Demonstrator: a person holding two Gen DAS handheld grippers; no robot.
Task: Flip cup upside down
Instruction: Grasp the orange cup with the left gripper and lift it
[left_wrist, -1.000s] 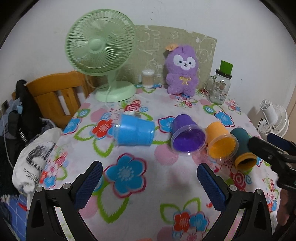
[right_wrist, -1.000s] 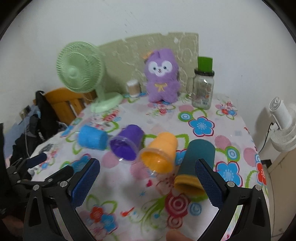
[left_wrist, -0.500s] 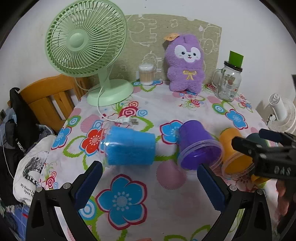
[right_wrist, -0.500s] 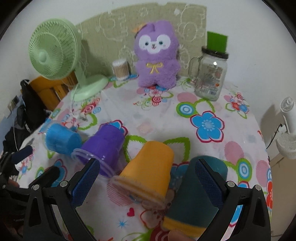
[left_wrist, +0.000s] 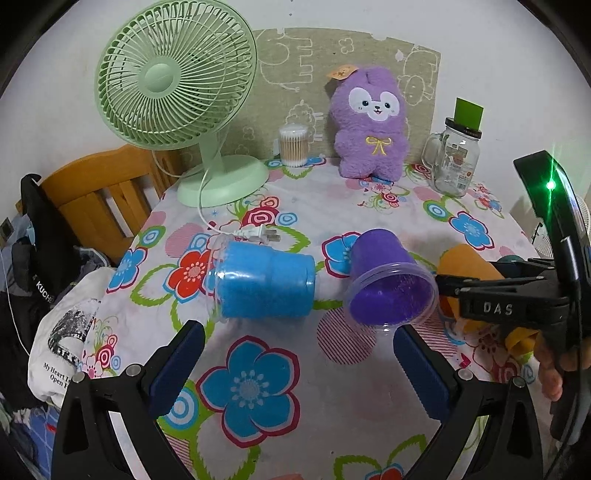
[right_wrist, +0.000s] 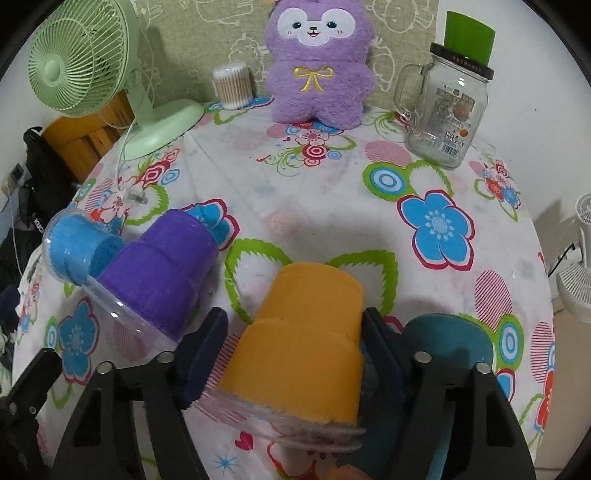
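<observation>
Here, "DAS" on right gripper, jaws around orange cup

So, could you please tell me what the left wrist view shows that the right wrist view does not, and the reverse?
Only the left wrist view shows the left gripper, jaws open and empty, short of the blue cup, and the purple cup's open mouth. Only the right wrist view shows the right gripper with its jaws against both sides of the orange cup, and the teal cup plainly. Both show the four cups lying on their sides, plus the fan, plush and jar.
</observation>
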